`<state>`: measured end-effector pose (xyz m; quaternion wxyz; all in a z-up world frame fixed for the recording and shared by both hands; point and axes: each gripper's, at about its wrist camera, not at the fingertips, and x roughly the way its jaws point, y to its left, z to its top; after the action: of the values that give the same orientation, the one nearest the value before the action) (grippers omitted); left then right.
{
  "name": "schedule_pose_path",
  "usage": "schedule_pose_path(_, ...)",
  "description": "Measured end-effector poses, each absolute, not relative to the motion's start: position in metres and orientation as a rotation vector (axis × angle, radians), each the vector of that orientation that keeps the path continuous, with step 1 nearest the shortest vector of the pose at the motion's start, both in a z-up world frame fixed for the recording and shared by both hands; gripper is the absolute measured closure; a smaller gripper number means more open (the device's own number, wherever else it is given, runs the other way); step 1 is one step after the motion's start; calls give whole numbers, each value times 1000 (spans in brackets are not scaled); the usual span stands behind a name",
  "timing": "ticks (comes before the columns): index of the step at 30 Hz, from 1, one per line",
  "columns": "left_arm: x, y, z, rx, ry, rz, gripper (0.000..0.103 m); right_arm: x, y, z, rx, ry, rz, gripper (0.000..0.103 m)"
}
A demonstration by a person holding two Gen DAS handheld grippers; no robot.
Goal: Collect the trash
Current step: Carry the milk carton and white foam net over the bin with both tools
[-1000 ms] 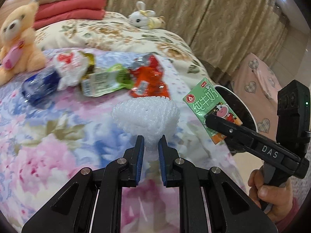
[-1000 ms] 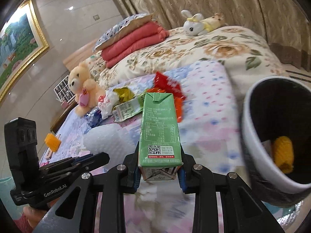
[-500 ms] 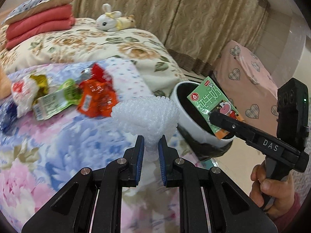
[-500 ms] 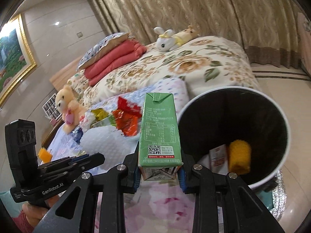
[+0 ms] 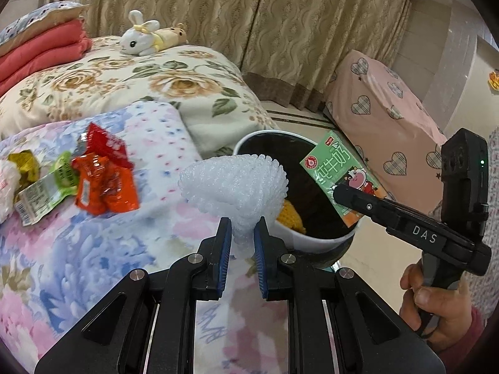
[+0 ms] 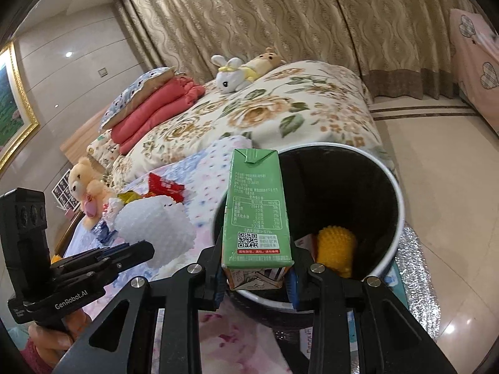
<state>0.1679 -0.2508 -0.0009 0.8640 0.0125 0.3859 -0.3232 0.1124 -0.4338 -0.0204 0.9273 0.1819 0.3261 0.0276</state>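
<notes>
1. While the left gripper (image 5: 242,238) pinches the stem of a white foam net (image 5: 234,187) between its blue pads, the net's fanned top hangs at the near rim of the trash bin (image 5: 318,243).
2. The right gripper (image 6: 256,275) is clamped on the base of a green milk carton (image 6: 256,212), held upright over the bin's opening (image 6: 396,218).
3. A yellow foam net (image 6: 336,249) lies inside the bin.
4. Red wrappers (image 5: 104,177) and a green wrapper (image 5: 46,193) lie on the floral blanket (image 5: 78,265), well apart from the bin.
5. A plush rabbit (image 5: 140,37) rests on the bed behind.
</notes>
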Motion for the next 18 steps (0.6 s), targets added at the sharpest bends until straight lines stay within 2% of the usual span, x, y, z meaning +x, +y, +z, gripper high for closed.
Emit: schedule_pose_path(18,179,-306,0,90,826,-742,89,115,-469,-26,392,688,1,72)
